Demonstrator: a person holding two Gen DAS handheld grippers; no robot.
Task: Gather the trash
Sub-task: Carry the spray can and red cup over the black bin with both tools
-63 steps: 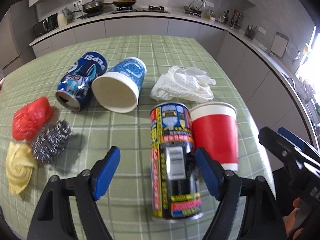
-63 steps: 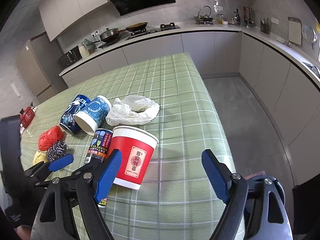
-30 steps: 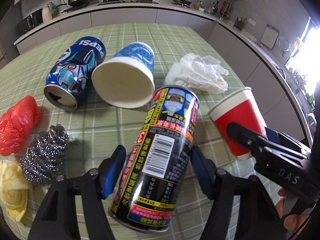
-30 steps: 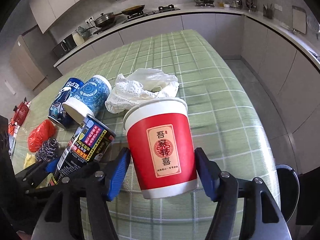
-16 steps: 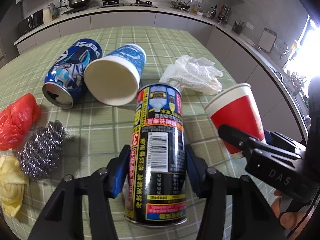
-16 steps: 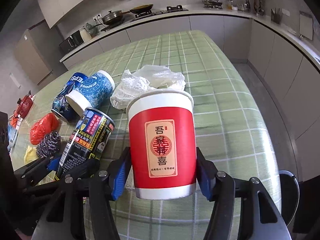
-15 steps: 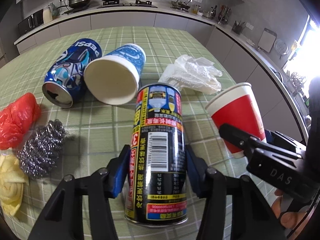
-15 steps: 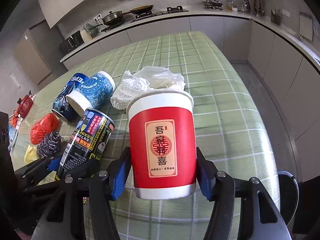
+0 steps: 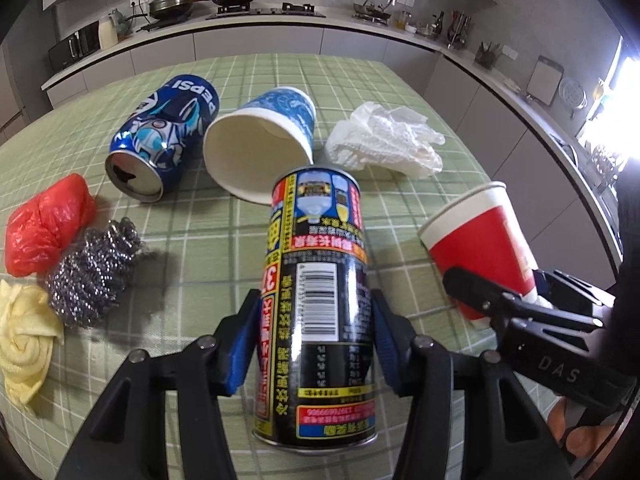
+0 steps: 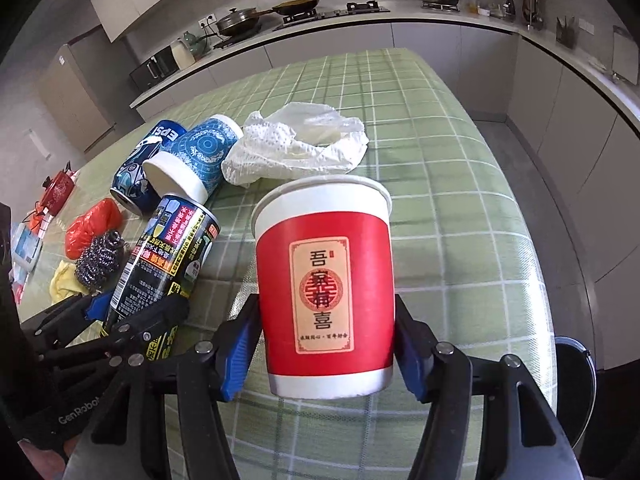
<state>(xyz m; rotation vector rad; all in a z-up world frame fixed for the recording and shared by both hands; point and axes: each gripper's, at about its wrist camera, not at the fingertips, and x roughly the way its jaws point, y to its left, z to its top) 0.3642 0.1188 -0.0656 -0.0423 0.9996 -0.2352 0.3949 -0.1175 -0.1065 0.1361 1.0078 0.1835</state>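
My left gripper (image 9: 316, 328) is shut on a black and yellow spray can (image 9: 318, 300), its blue pads pressed to the can's sides and the can lifted off the green checked tablecloth (image 9: 208, 264). My right gripper (image 10: 326, 340) is shut on a red paper cup (image 10: 326, 280), held upright above the cloth. The same cup (image 9: 480, 236) shows at the right of the left wrist view, and the can (image 10: 164, 264) at the left of the right wrist view. On the table lie a blue Pepsi can (image 9: 164, 136), a blue paper cup (image 9: 260, 144) on its side and a crumpled white tissue (image 9: 384, 140).
A red plastic wad (image 9: 44, 224), a steel scourer (image 9: 96, 272) and a yellow cloth (image 9: 24, 348) lie at the table's left. Kitchen counters (image 9: 280, 24) run behind and to the right. A dark round bin (image 10: 576, 384) stands on the floor past the table's right edge.
Both grippers closed in from wide open onto the spray can and the red cup, then raised them off the cloth. The can went from lying tilted to standing straight between the left pads.
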